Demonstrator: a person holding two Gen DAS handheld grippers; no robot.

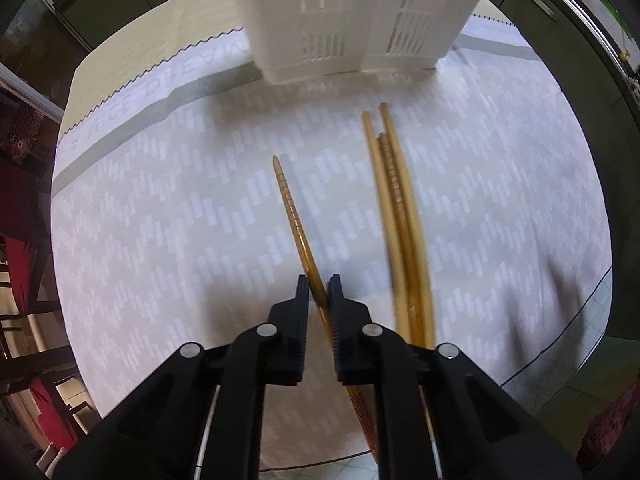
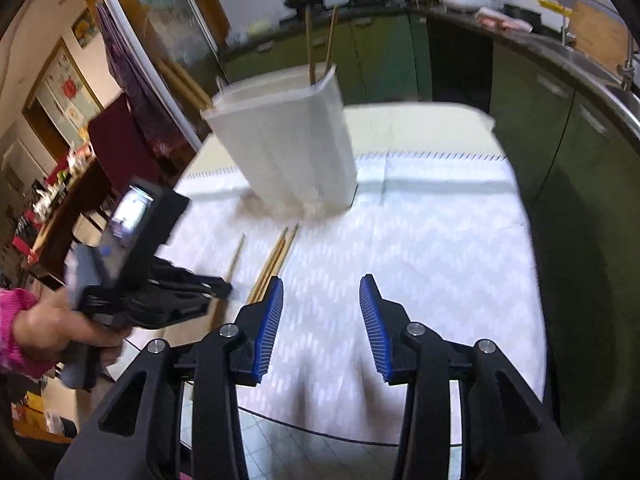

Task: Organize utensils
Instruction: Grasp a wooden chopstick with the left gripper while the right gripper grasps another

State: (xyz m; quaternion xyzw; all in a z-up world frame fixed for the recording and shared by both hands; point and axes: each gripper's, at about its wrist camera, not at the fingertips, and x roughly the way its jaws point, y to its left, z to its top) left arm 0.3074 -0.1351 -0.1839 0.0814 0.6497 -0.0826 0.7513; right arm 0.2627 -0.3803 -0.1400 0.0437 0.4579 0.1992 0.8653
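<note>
My left gripper (image 1: 319, 285) points down at the white patterned cloth and is shut on a single wooden chopstick (image 1: 291, 210) that lies on the cloth and runs away from its fingers. Three more chopsticks (image 1: 394, 200) lie bundled just to its right. A white slotted utensil holder (image 1: 352, 16) stands at the far side of the cloth. In the right wrist view the holder (image 2: 288, 144) has two chopsticks (image 2: 320, 36) standing in it. My right gripper (image 2: 321, 286) hangs open above the cloth with nothing between its blue pads. The left gripper (image 2: 224, 290) sits to its left over the loose chopsticks (image 2: 274, 260).
The table's round front edge (image 2: 304, 428) runs close below both grippers, with tiled floor beyond. Green kitchen cabinets (image 2: 540, 128) and a counter with pans stand behind and right of the table. A person's hand in a pink sleeve (image 2: 16, 332) holds the left gripper. Chairs stand at the left.
</note>
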